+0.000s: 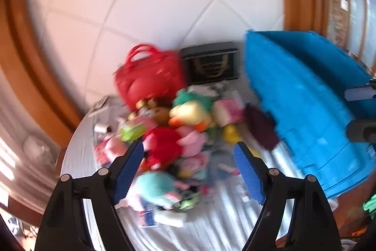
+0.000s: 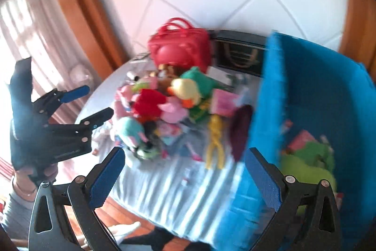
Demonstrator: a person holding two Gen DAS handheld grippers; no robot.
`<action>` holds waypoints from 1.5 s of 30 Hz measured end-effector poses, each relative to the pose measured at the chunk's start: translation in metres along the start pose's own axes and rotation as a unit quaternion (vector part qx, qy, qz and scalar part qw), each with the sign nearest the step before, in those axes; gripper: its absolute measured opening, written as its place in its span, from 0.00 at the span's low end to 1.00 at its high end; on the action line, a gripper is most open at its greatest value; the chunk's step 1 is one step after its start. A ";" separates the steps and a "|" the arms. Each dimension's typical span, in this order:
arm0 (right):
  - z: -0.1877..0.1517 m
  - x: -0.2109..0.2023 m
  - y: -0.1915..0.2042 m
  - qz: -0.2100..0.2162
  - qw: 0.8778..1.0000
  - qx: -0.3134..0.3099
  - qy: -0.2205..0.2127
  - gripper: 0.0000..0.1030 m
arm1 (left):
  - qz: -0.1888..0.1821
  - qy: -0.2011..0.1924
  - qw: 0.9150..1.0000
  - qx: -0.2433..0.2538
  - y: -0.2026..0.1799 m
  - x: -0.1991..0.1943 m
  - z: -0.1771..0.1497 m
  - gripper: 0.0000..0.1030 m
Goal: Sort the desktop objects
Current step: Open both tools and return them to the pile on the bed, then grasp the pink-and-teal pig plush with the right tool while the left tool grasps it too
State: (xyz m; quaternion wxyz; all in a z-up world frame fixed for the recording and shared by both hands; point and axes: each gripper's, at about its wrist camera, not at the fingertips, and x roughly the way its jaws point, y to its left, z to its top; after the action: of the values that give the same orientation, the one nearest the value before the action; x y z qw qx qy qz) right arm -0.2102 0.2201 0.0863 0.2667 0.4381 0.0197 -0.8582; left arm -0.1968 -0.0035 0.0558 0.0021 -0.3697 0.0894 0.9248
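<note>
Left gripper (image 1: 189, 171) wide open, holds nothing, above toys (image 1: 178, 133). Right gripper (image 2: 183, 180) wide open, empty, beside blue bin (image 2: 317, 86).

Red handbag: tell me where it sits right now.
In both wrist views the red handbag stands at the far side of the table, behind the toy pile, with the black box on its right.
</note>
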 end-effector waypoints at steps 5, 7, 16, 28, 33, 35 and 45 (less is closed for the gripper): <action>0.001 0.064 0.055 0.009 1.000 -0.006 0.002 1.00 | 0.008 0.014 0.999 -0.034 0.088 0.032 -0.045 0.77; 0.000 0.094 0.071 0.005 1.000 -0.001 0.008 1.00 | 0.013 0.020 0.999 -0.035 0.113 0.045 -0.061 0.77; -0.022 0.209 0.109 -0.037 0.997 0.046 0.045 1.00 | -0.024 0.054 0.998 0.000 0.174 0.129 -0.129 0.77; -0.048 0.303 0.134 -0.030 0.987 0.141 0.076 1.00 | -0.112 0.107 0.985 0.073 0.161 0.216 -0.164 0.77; -0.051 0.334 0.137 -0.026 0.985 0.142 0.094 1.00 | -0.136 0.107 0.981 0.088 0.153 0.224 -0.162 0.77; -0.049 0.345 0.135 -0.026 0.985 0.140 0.100 1.00 | -0.145 0.109 0.979 0.090 0.153 0.227 -0.159 0.77; -0.041 0.369 0.127 -0.001 0.989 0.105 0.109 1.00 | -0.162 0.121 0.975 0.091 0.158 0.247 -0.156 0.88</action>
State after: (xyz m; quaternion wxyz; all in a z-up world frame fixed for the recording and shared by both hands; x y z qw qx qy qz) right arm -0.2939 -0.0398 -0.1948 0.2143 0.5544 -0.0408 -0.8032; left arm -0.2804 -0.2000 -0.1981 0.1747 -0.4867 0.1113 0.8486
